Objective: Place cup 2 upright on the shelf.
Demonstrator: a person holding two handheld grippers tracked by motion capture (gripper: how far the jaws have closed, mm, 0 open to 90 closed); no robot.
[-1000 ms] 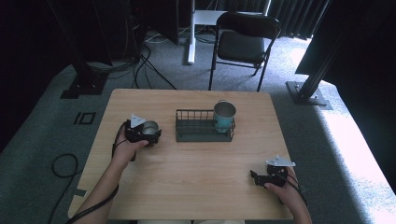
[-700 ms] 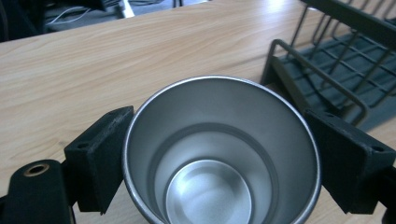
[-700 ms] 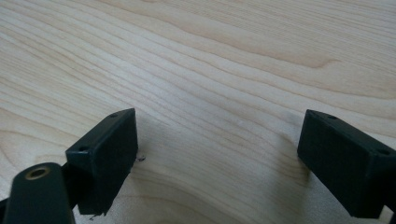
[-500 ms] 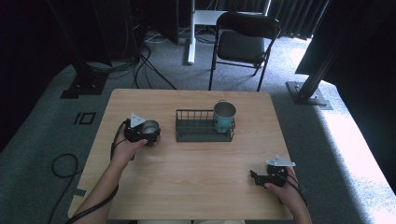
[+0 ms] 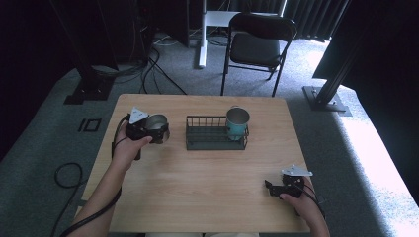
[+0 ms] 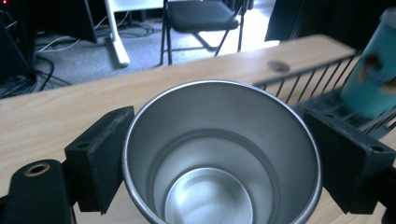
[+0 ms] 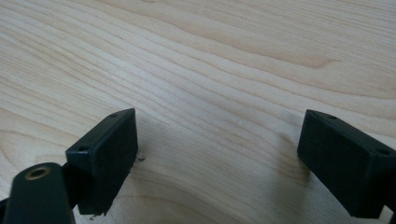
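Note:
My left gripper (image 5: 158, 130) is shut on a bare steel cup (image 5: 157, 122), held upright a little above the left part of the wooden table (image 5: 197, 187). In the left gripper view both pads press the sides of the cup (image 6: 219, 140), and I look down into its empty inside. A teal cup (image 5: 237, 123) stands at the right end of a black wire rack (image 5: 207, 140), to the right of the held cup. My right gripper (image 5: 271, 187) rests low near the table's front right, open, with bare wood between its pads (image 7: 105, 154).
The wire rack (image 6: 303, 81) and the teal cup (image 6: 373, 79) lie close on the right of the held cup. A black folding chair (image 5: 259, 47) stands beyond the table's far edge. Cables lie on the floor at the left.
The left gripper has risen with the steel cup between its jaws. The right hand has stayed where it was.

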